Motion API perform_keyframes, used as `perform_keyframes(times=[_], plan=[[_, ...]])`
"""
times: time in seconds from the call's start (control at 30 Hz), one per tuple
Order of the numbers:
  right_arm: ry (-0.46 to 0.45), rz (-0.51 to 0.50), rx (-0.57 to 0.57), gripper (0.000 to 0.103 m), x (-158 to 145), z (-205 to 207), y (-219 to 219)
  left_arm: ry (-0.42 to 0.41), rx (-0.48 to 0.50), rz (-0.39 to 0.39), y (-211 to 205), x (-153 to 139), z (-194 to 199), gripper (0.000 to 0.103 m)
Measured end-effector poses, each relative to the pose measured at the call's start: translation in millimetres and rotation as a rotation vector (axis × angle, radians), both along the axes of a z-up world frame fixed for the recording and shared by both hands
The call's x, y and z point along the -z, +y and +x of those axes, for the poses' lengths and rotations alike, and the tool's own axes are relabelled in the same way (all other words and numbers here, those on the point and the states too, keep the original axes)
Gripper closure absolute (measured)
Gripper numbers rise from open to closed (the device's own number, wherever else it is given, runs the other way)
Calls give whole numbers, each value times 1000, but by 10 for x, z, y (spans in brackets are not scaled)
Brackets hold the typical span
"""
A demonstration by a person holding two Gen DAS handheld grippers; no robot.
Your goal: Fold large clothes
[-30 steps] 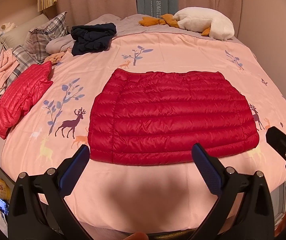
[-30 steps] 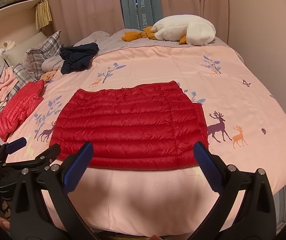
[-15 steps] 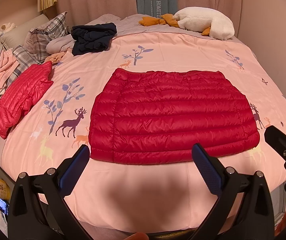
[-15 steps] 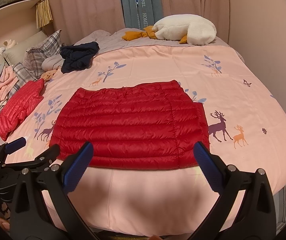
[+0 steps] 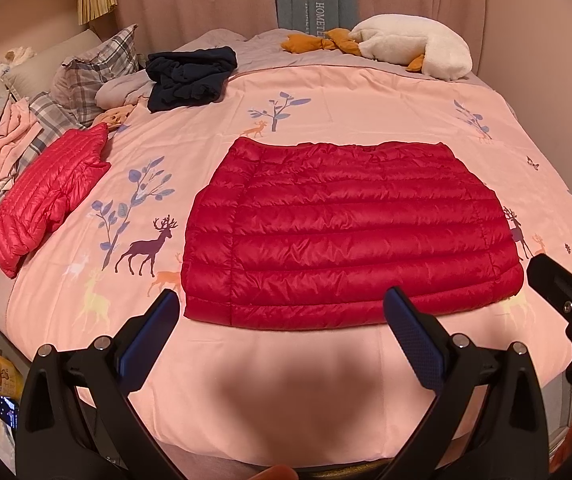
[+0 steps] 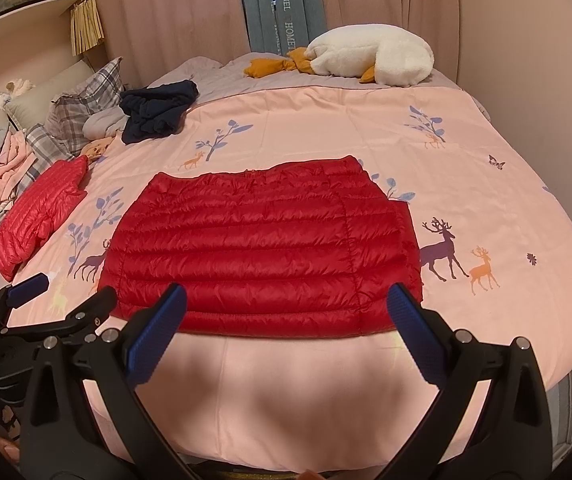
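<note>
Barely anything differs from a second ago; the red down jacket (image 5: 349, 232) still lies flat, folded into a rectangle, mid-bed on the pink deer-print duvet (image 5: 325, 104); the left gripper (image 5: 282, 336) and right gripper (image 6: 286, 332) keep hovering just short of its near hem, jaws spread wide, holding nothing; the coral puffer jacket (image 5: 46, 196) sits off left, same as before.
</note>
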State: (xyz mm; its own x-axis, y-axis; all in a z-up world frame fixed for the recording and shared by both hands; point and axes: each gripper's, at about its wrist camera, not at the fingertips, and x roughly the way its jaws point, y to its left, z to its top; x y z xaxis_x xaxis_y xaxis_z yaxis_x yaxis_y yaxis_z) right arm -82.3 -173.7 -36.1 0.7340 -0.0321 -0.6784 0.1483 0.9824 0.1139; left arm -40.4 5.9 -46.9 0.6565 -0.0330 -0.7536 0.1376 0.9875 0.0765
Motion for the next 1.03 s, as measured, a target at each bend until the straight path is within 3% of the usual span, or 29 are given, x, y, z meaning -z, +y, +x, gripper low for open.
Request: perform_keyframes(times=[1.03], plan=[[4, 9, -2, 2, 54, 30, 11, -9, -15, 10, 42, -36, 9, 1]])
